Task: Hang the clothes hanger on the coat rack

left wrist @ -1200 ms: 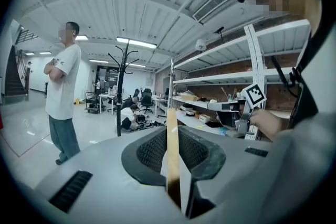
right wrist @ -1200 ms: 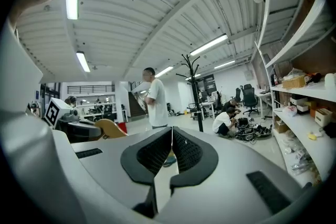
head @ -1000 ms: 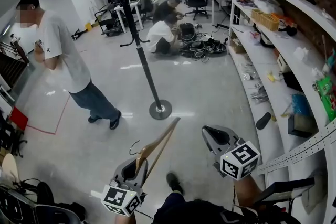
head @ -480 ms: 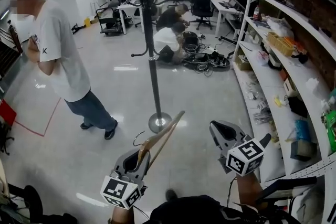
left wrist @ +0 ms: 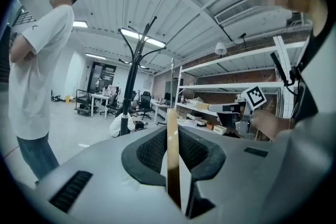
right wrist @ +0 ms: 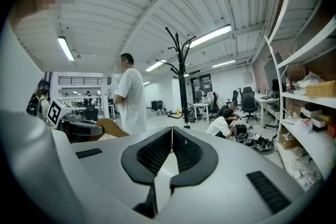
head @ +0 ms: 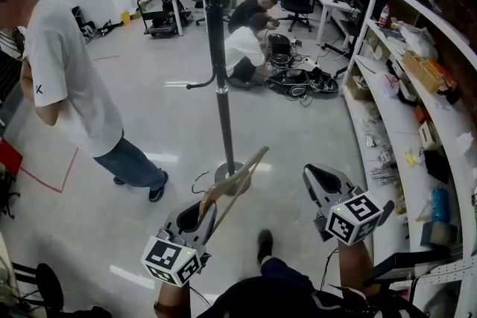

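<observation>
Jaws of the left gripper [head: 200, 216] clamp one end of a wooden hanger [head: 240, 176], which slants up and away, its wire hook [head: 195, 182] curling out to the left. The right gripper [head: 317, 179], level beside it, has its jaws pressed together on nothing. Just past the hanger's tip the black coat rack [head: 218, 71] stands on the floor, with one curved arm [head: 201, 83] at mid-height and more near the top. A bystander [head: 67, 78] in a white T-shirt stands to its left, shelves [head: 417, 63] line the right wall, and farther back two people [head: 246, 48] crouch over cables. The approach looks to be the step in hand: the hanger is near the rack but not yet on it. Next it likely needs lifting to an arm, hook turned toward it and lowered over before the jaws let go.
</observation>
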